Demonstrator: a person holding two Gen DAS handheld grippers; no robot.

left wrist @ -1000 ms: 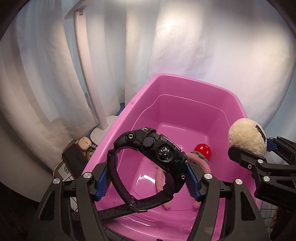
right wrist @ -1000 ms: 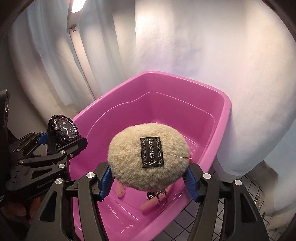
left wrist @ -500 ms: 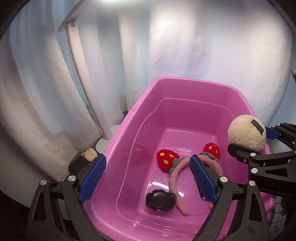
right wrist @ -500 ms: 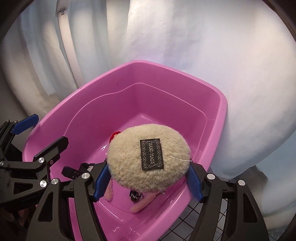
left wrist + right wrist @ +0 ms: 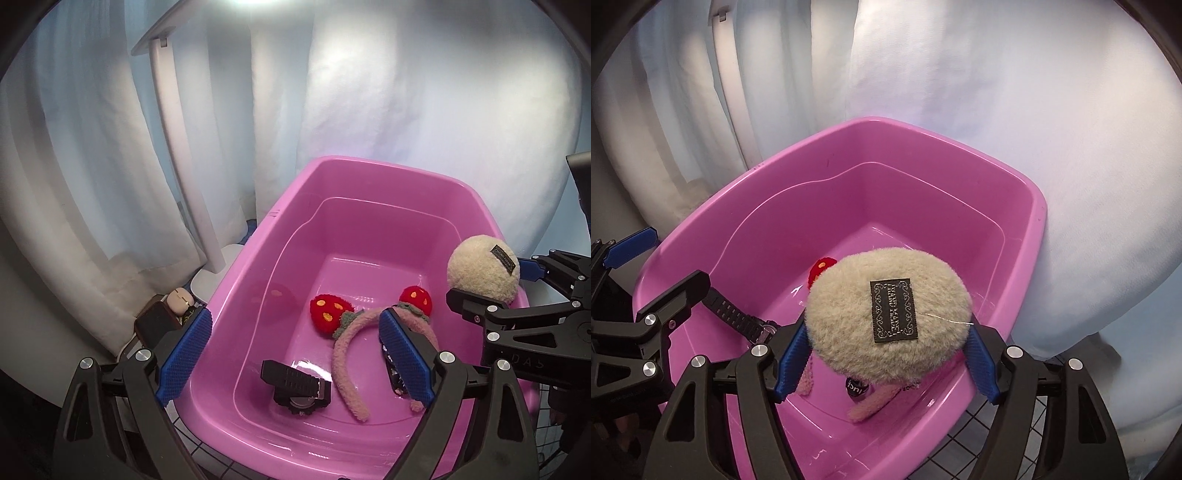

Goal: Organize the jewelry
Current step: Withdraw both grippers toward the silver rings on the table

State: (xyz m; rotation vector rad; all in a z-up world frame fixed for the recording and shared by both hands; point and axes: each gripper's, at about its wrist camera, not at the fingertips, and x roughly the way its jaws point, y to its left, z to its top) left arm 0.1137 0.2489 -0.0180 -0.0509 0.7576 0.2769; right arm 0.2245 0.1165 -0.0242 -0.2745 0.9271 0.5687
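Note:
A pink plastic tub (image 5: 258,258) (image 5: 1027,236) lies below both grippers. On its floor rest a black watch (image 5: 299,387) (image 5: 738,317), face down, and a pink fuzzy headband (image 5: 343,354) with two red strawberries. My left gripper (image 5: 293,321) (image 5: 672,254) hangs open and empty above the watch. My right gripper (image 5: 886,330) (image 5: 493,280) holds a beige fluffy pompom (image 5: 890,314) (image 5: 480,269) with a black label over the tub's right side. Its jaws are opening, the blue pads still touching the pompom's sides. A small dark round item (image 5: 857,386) lies partly hidden under the pompom.
A white lamp post (image 5: 184,166) rises from a round base left of the tub. A small figure (image 5: 181,299) and a dark box (image 5: 155,325) sit beside it. White curtains (image 5: 1015,110) hang behind. The tub stands on a wire grid (image 5: 971,435).
The left gripper opened wide and let go of the watch, which now lies on the tub floor. The right gripper's pads spread slightly around the pompom.

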